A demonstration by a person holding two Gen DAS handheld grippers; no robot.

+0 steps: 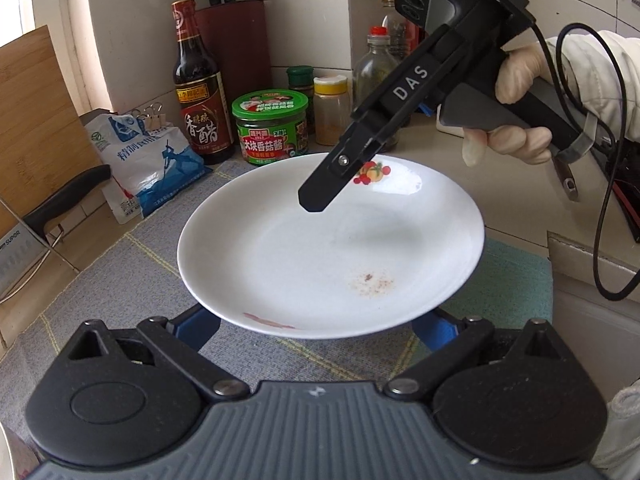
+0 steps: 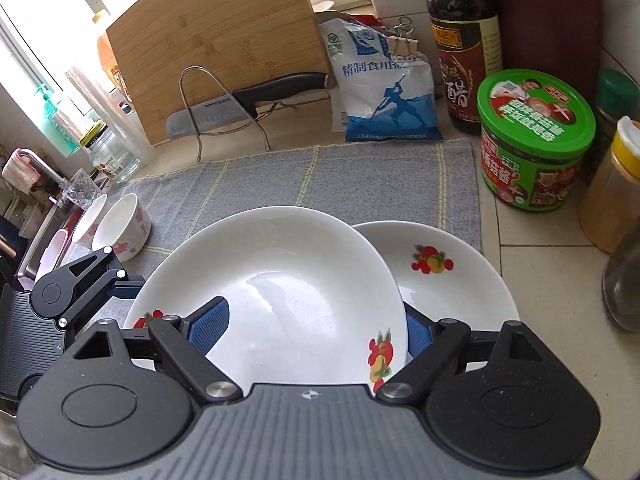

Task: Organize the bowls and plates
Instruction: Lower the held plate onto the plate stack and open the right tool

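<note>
In the left wrist view a white plate (image 1: 320, 248) with a fruit print and a reddish smear lies on the grey mat (image 1: 120, 280). My left gripper (image 1: 316, 330) is open, its blue pads either side of the plate's near rim. My right gripper (image 1: 316, 200) hangs over the plate's far part. In the right wrist view my right gripper (image 2: 318, 330) is shut on a second fruit-print plate (image 2: 272, 296), held tilted over the lower plate (image 2: 452, 280). Two white floral bowls (image 2: 120, 228) stand at the left.
Behind the mat stand a vinegar bottle (image 1: 200, 96), a green-lidded sauce jar (image 1: 272, 128), spice jars (image 1: 330, 108), a salt bag (image 2: 380, 84), a knife on a wire rack (image 2: 240, 104) and a bamboo cutting board (image 2: 216, 48). A sink edge (image 2: 44, 216) lies left.
</note>
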